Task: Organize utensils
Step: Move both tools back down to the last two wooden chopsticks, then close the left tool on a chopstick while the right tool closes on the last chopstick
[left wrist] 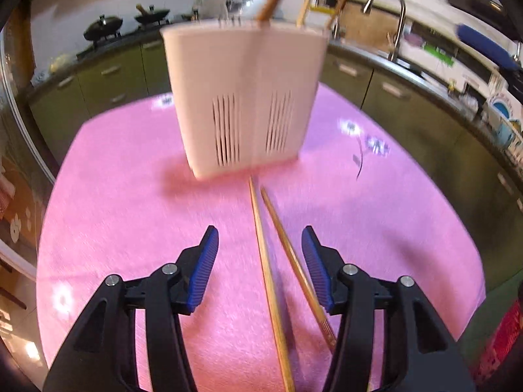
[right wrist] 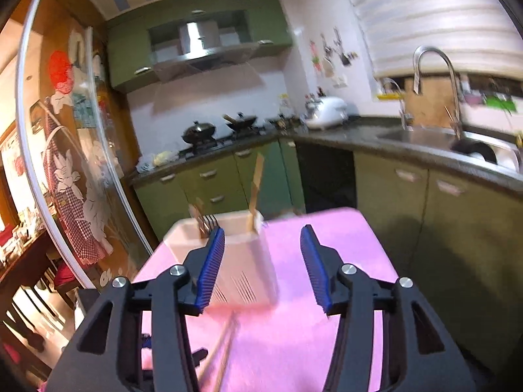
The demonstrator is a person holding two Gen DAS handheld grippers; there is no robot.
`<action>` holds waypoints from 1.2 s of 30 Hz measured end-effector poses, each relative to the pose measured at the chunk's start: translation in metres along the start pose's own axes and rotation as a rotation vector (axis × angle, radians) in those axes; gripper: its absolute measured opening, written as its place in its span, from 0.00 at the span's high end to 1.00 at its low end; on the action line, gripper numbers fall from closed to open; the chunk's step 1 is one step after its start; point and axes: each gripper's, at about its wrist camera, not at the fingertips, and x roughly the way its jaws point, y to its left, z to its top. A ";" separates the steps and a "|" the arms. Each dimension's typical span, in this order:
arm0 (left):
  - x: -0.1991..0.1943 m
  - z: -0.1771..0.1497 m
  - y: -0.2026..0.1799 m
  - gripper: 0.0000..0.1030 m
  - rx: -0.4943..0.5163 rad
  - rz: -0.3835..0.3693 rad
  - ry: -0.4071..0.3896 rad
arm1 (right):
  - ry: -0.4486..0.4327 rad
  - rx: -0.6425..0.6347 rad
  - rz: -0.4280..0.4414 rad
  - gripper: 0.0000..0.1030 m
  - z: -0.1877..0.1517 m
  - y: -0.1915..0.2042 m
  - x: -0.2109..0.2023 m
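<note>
Left claw (left wrist: 260,240) hovering wide open, empty, straddling chopsticks (left wrist: 271,281) lying on pink bench (left wrist: 130,196) before white holder (left wrist: 243,98). Right claw (right wrist: 263,241) gaping, empty, aiming over holder. Step: pickup approaching. Next: lowering, pinching both sticks together.

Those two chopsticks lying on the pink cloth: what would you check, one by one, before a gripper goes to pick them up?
1. Left gripper open and empty: ok.
2. Chopsticks lie between its fingers: ok, though they splay apart, so one squeeze may not catch both.
3. Right gripper open, holding nothing: ok.
4. White holder upright on the pink cloth: ok.
5. Room left in the holder beside the utensils already in it: cannot tell, the picture is blurred.
6. Chopstick tips clear of the holder's base: cannot tell, they end very near it.
</note>
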 end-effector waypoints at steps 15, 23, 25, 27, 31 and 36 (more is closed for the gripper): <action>0.040 -0.011 0.004 0.58 -0.005 0.070 0.096 | 0.043 0.082 -0.012 0.51 -0.020 -0.040 -0.023; 0.048 0.000 0.003 0.78 0.006 0.072 0.091 | 0.114 0.058 -0.010 0.48 -0.015 -0.032 -0.006; 0.048 0.000 0.005 0.92 0.008 0.068 0.084 | 0.182 0.037 -0.001 0.40 -0.020 -0.025 0.008; 0.048 0.000 0.008 0.93 -0.003 0.055 0.080 | 0.249 0.015 0.015 0.38 -0.028 -0.016 0.022; 0.037 -0.002 0.021 0.93 -0.036 0.052 0.052 | 0.462 -0.063 0.052 0.38 -0.061 0.009 0.069; 0.009 0.001 0.038 0.93 -0.067 0.065 -0.013 | 0.681 -0.177 0.045 0.42 -0.105 0.046 0.124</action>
